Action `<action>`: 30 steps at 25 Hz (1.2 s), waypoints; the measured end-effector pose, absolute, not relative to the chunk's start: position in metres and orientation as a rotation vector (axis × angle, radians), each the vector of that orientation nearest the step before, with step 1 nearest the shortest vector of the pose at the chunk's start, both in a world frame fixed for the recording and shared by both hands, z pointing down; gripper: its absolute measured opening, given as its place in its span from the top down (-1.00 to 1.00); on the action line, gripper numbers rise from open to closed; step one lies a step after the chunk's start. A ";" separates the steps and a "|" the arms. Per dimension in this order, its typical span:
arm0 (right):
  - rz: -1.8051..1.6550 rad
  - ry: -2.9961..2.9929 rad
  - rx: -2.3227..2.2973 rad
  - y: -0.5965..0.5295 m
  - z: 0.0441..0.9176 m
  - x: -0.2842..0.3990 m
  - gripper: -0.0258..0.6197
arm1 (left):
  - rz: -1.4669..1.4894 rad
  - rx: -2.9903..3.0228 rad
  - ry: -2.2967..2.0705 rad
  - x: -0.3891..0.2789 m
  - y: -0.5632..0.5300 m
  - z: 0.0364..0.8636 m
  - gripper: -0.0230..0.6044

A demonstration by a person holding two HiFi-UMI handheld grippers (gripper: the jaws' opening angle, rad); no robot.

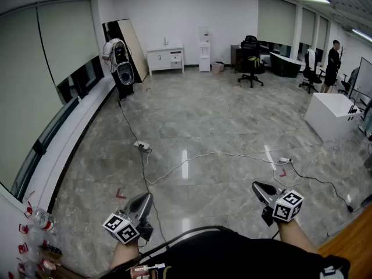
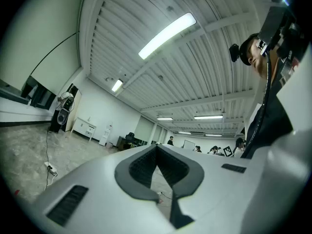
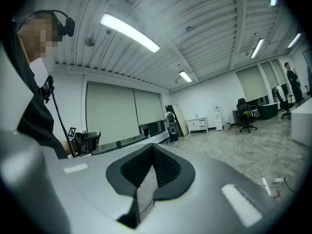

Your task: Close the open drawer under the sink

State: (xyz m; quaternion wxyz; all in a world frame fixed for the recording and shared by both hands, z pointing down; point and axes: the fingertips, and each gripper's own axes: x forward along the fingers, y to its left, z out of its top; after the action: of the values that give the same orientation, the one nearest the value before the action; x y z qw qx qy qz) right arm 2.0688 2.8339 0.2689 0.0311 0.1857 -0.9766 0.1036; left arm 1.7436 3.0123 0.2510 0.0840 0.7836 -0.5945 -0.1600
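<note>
Drawer and sink show in none of the three views, so I cannot tell where the drawer is. The left gripper (image 1: 146, 198) has its jaws brought together at the tips, with nothing between the ribbed pads; only floor shows through the narrow gap behind them. The right gripper (image 1: 257, 186) is the same: jaws closed tip to tip and empty. Both are held low in front of the person's dark shirt (image 1: 232, 254), well apart from each other, each with its marker cube (image 1: 121, 228) nearest the wrist, and both tilt upward, so their own views take in the slatted ceiling and its strip lights (image 2: 167, 34). Ahead lies a glossy grey stone floor (image 1: 203, 109) with a white cable (image 1: 221, 154) trailing across it, a power strip (image 1: 142, 146) on the left and a red tape mark (image 1: 120, 195) just beside the left gripper. Blinds (image 1: 40, 57) cover the windows along the left wall. At the far end stand a black speaker (image 1: 124, 73), a low white cabinet (image 1: 165, 58), a white water dispenser (image 1: 204, 50) and a black office chair (image 1: 251, 60). To the right are a white table (image 1: 328, 112) and, beyond it, a standing person (image 1: 333, 60).
</note>
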 end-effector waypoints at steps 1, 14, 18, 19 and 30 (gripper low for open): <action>0.315 -3.007 0.569 2.833 0.269 2.066 0.92 | -0.478 2.336 -1.773 1.741 3.012 0.251 0.93; 0.300 -2.999 0.550 2.836 0.266 2.032 0.92 | -0.492 2.340 -1.764 1.716 3.017 0.248 0.93; 0.342 -2.997 0.584 2.835 0.264 2.022 0.92 | -0.500 2.335 -1.761 1.705 3.023 0.248 0.93; 0.356 -2.999 0.594 2.836 0.263 2.018 0.92 | -0.502 2.334 -1.760 1.701 3.025 0.248 0.93; 0.384 -2.990 0.639 2.862 0.268 1.966 0.92 | -0.520 2.322 -1.733 1.642 3.062 0.260 0.93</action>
State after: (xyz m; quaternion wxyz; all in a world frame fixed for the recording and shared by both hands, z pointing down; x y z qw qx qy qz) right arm 1.9661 2.8615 0.2684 0.0298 0.2072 -0.9699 0.1246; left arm 1.6416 3.0615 0.2603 0.0988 0.7850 -0.5857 -0.1757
